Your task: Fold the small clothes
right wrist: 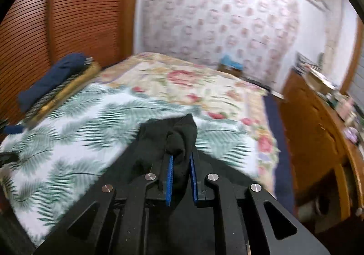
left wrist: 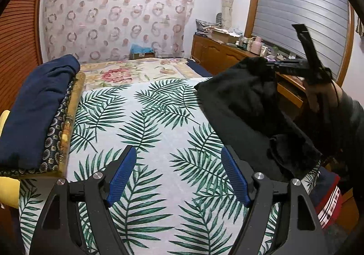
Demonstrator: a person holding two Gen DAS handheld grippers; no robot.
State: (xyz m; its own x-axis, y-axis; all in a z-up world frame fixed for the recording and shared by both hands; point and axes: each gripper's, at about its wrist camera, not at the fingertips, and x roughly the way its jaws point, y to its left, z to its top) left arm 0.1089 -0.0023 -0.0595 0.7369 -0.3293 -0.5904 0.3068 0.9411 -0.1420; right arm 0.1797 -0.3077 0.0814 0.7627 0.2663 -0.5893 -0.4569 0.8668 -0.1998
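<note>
The bed [left wrist: 159, 105] fills the middle of both views, spread with a white leaf-print cloth [left wrist: 145, 141] over a floral cover [left wrist: 127, 71]. A wooden cabinet [left wrist: 218, 55] runs along the right of the frame under a shuttered window [left wrist: 300, 9]. At the left edge of the bed lies a stack of folded fabric, a navy piece [left wrist: 38, 105] on top.

The black garment [left wrist: 245, 105] hangs at the right of the left wrist view, lifted off the bed, its lower part trailing down over the bed's right edge. The right tongs [right wrist: 180, 159] are pressed together on a bunched fold of this garment [right wrist: 179, 139], blue pads on either side of the cloth. In the left wrist view a hand [left wrist: 318, 96] grips that tool at the right.

The left tongs [left wrist: 178, 155] stand spread at the bottom of the frame, nothing between their blue pads [left wrist: 120, 177], over the leaf-print cloth.
</note>
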